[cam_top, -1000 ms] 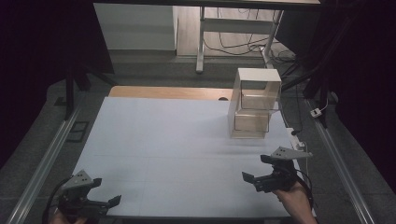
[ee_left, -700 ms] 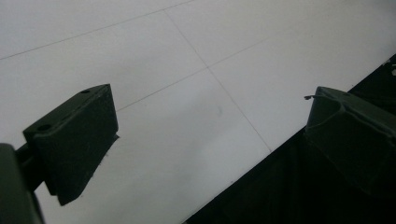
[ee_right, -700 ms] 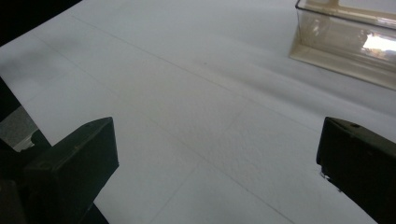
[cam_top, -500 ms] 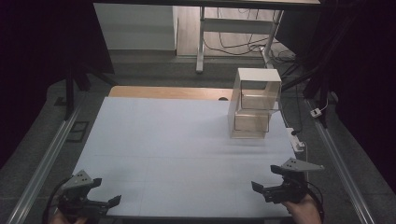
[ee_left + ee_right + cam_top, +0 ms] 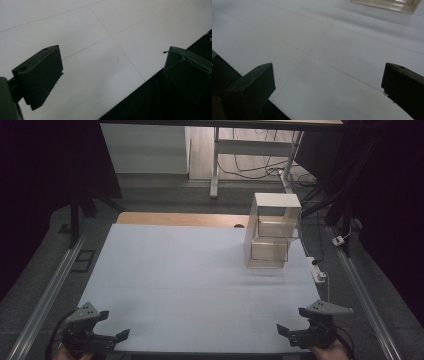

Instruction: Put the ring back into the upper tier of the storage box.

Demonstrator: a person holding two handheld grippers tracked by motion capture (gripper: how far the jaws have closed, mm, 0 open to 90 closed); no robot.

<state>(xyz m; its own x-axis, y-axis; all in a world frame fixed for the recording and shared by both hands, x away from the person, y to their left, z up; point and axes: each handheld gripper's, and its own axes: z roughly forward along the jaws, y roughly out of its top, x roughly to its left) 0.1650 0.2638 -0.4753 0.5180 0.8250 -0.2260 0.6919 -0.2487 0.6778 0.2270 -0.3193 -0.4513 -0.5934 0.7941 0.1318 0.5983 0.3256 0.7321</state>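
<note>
A pale blue-white table top (image 5: 190, 275) lies in front of me. My left gripper (image 5: 114, 336) rests at its near left corner, jaws wide apart with nothing between them. My right gripper (image 5: 286, 332) sits at the near right corner, also open and holding nothing. In the left gripper view the left gripper (image 5: 112, 72) frames bare table and the dark front edge. In the right gripper view the right gripper (image 5: 328, 82) looks across the table top toward the foot of a small cabinet (image 5: 387, 3).
A small white two-tier cabinet (image 5: 272, 230) with clear fronts stands at the far right of the table. Metal rails (image 5: 50, 290) run along both sides. A white power strip (image 5: 318, 270) lies off the right edge. A desk frame (image 5: 215, 165) and cables are beyond.
My right gripper has drawn back toward the near right corner and lower in the high view. The left gripper has stayed put. The cabinet has not moved.
</note>
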